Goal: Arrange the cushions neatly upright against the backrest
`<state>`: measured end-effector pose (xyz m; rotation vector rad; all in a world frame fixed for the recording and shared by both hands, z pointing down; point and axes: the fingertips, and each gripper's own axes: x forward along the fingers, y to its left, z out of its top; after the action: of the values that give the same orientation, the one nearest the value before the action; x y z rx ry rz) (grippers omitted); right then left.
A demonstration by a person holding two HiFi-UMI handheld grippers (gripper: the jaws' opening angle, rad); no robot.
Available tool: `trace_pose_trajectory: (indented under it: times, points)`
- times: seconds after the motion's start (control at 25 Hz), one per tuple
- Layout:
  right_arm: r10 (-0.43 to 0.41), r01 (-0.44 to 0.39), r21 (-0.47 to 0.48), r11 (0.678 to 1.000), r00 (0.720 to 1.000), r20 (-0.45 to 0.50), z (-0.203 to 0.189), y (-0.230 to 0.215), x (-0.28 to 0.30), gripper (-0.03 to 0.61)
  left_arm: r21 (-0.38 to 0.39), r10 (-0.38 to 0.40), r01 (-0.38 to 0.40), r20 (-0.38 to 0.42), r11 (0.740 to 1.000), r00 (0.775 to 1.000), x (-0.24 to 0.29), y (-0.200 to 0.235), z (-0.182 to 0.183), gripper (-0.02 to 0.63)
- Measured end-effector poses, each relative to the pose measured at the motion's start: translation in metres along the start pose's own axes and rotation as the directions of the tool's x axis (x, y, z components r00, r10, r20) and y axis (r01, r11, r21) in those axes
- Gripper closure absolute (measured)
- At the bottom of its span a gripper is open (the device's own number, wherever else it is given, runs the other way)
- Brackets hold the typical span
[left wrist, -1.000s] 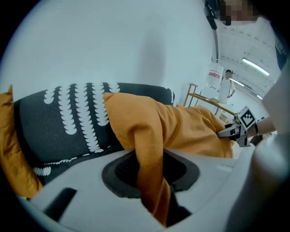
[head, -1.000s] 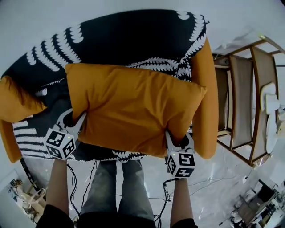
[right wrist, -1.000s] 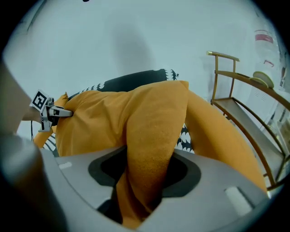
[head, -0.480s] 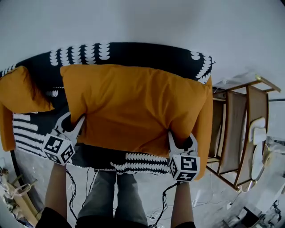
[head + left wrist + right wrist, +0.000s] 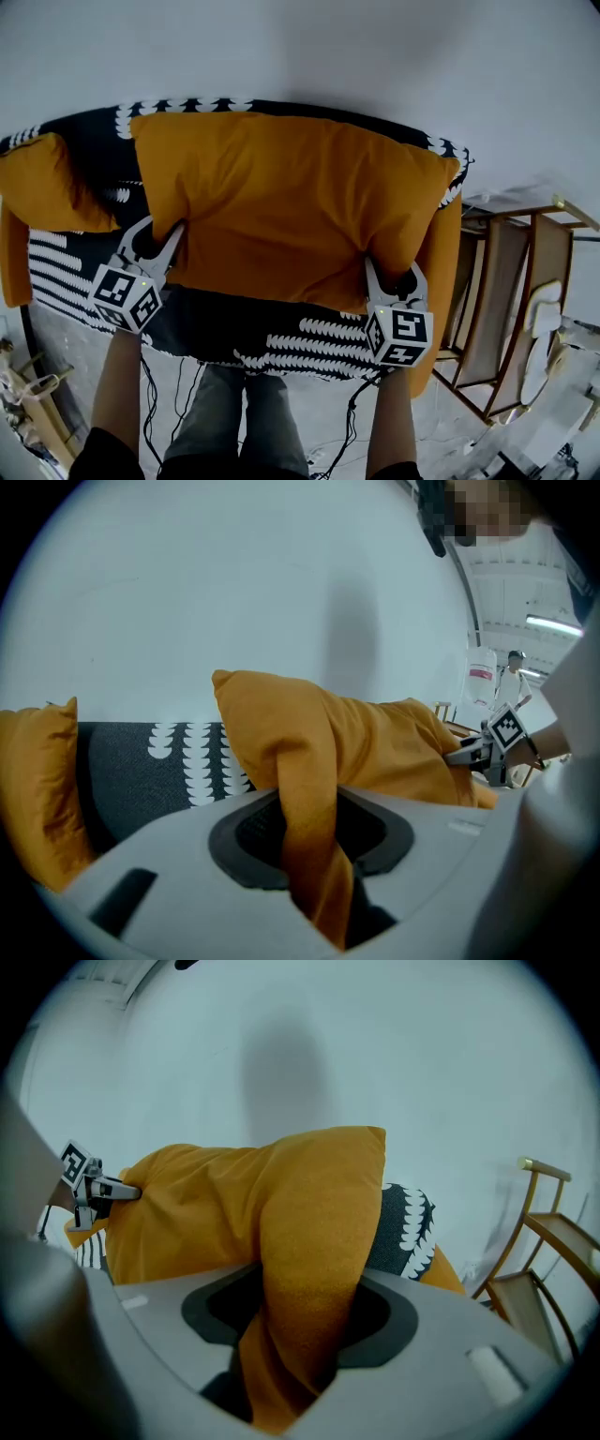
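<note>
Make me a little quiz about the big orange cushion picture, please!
1. True or false: the left tongs and the right tongs both pinch the big orange cushion.
2. What stands beside the sofa on the person's right? A) a wooden chair B) a lamp C) a dog
3. Fill in: the smaller orange cushion sits at the sofa's ___ end, as the person sees it.

Key: 1 true; 2 A; 3 left.

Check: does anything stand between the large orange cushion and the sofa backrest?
Nothing visible does. The large cushion lies directly in front of the backrest; the smaller cushion sits clear at its left.
</note>
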<state>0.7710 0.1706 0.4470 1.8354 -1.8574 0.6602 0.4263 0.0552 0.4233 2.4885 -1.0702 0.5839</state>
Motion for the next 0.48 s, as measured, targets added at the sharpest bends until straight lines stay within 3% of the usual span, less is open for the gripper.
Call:
trace_pose_trajectory:
  times: [0.48]
  points:
    - [-0.019,0.025,0.042,0.999,0.992,-0.126,-0.04,-0.019,0.056,0.311,-0.011,-0.004,0.003,-0.124,1.0,0.992,0.05,0.015,-0.045,0.471]
